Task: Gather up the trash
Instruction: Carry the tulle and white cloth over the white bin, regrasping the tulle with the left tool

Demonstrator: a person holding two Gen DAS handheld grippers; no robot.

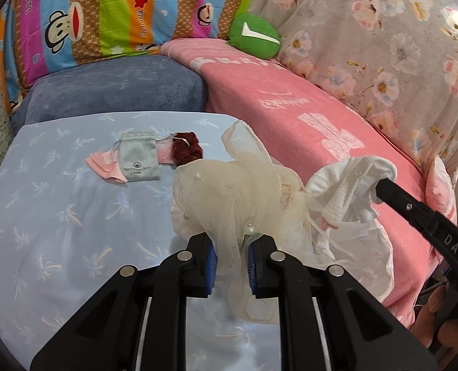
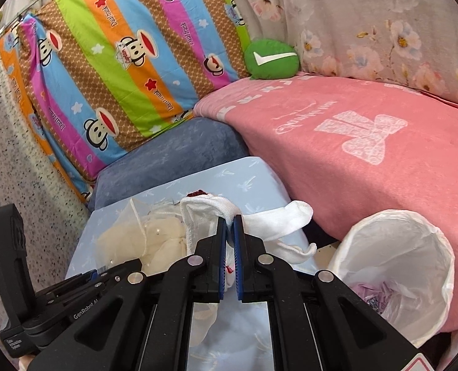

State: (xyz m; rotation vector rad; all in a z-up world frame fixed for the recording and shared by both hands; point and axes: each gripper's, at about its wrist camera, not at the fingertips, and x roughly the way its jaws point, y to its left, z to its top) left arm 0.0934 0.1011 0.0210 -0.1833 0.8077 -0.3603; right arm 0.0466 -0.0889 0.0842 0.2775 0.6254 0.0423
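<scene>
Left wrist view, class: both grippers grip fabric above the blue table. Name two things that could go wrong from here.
1. The left gripper pinches the cream tulle bundle while the right gripper holds the white cloth; the two look tangled, so pulling apart may snag or tear.
2. The bin sits low to the right beside the pink blanket; trailing fabric might catch its liner rim or drop outside.

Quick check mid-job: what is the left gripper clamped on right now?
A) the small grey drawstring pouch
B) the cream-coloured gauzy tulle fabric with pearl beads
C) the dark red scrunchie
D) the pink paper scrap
B: in the left wrist view the left gripper has its blue pads pinching the cream-coloured gauzy tulle fabric with pearl beads, while the small grey drawstring pouch lies untouched on the pale blue table.
</scene>
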